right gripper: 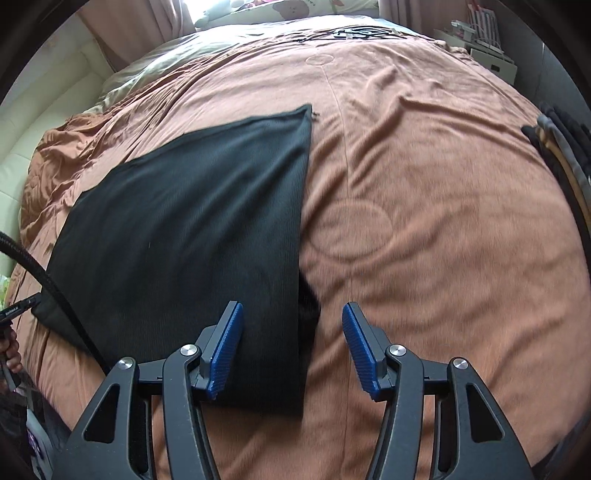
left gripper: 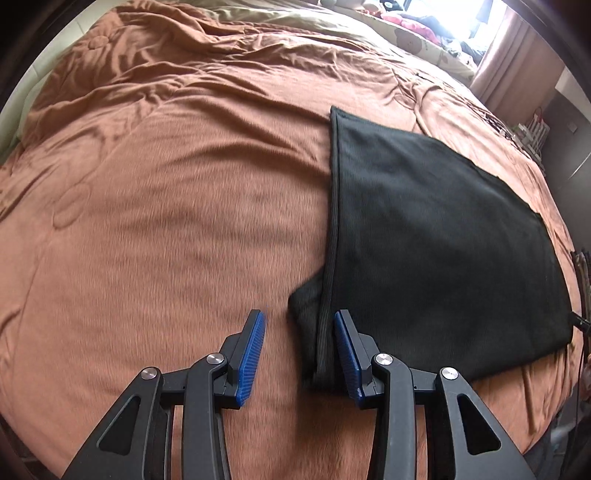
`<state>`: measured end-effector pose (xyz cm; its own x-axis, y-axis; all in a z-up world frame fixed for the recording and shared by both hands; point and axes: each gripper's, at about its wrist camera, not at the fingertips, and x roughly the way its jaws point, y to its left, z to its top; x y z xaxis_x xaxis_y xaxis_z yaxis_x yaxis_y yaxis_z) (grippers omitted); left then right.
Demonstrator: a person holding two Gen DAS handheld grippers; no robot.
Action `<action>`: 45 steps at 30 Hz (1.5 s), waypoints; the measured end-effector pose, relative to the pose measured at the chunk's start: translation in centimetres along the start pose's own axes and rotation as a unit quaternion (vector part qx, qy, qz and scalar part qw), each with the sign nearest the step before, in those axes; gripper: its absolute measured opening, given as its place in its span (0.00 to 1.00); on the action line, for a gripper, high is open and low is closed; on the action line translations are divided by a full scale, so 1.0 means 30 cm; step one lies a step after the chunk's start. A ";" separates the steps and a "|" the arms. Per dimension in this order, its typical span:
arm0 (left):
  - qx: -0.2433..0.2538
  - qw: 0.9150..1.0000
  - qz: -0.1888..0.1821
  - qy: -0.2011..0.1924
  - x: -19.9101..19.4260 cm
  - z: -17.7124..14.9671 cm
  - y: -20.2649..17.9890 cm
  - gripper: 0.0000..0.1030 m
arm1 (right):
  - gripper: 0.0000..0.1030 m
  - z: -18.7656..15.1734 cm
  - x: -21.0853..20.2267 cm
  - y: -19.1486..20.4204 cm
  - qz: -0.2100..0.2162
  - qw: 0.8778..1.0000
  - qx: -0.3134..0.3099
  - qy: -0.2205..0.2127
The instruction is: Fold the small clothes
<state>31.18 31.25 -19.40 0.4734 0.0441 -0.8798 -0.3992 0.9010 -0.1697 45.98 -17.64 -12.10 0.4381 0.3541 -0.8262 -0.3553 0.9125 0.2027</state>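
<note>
Grippers [left gripper: 299, 321] [right gripper: 293, 314] spread wide, empty, over black garment [left gripper: 436, 236] edges

I see a rumpled brown quilt [left gripper: 166, 206] covering the whole bed, my landmark here. At the quilt's far end lie a pale olive sheet [right gripper: 162, 62] and a cream pillow printed with bears [right gripper: 280, 9], with pink curtains [left gripper: 506, 51] beyond. Off the quilt's far corner stands a white box [right gripper: 493, 62]; a stack of dark and tan cloth [right gripper: 561, 147] sits on its right edge.

Black ribbed garment [left gripper: 436, 236]; rust-brown quilt [left gripper: 166, 206], seemingly plain
</note>
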 end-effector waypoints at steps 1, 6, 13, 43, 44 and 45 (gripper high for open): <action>0.002 1.000 0.001 0.000 -0.005 -0.012 -0.001 0.40 | 0.46 -0.023 -0.005 -0.002 0.003 1.000 0.004 0.003; 0.003 1.000 -0.006 -0.001 -0.038 -0.053 0.001 0.40 | 0.45 -0.079 -0.032 -0.021 0.017 1.000 0.019 0.005; -0.023 0.999 -0.031 -0.003 -0.040 -0.068 0.018 0.40 | 0.45 -0.114 -0.062 -0.063 0.041 0.998 0.057 0.003; -0.110 0.987 -0.115 -0.035 -0.101 -0.096 0.055 0.06 | 0.05 -0.181 -0.103 -0.079 0.112 0.980 0.157 -0.046; -0.109 0.987 -0.116 -0.036 -0.113 -0.102 0.061 0.06 | 0.05 -0.188 -0.113 -0.071 0.111 0.981 0.153 -0.046; -0.110 0.986 -0.118 -0.036 -0.119 -0.105 0.068 0.06 | 0.05 -0.193 -0.123 -0.068 0.111 0.982 0.149 -0.046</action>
<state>26.23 31.57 -18.00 0.6252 -0.1169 -0.7717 -0.4283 0.7752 -0.4644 40.31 -21.98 -12.51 0.4554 0.5551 -0.6961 -0.1995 0.8256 0.5279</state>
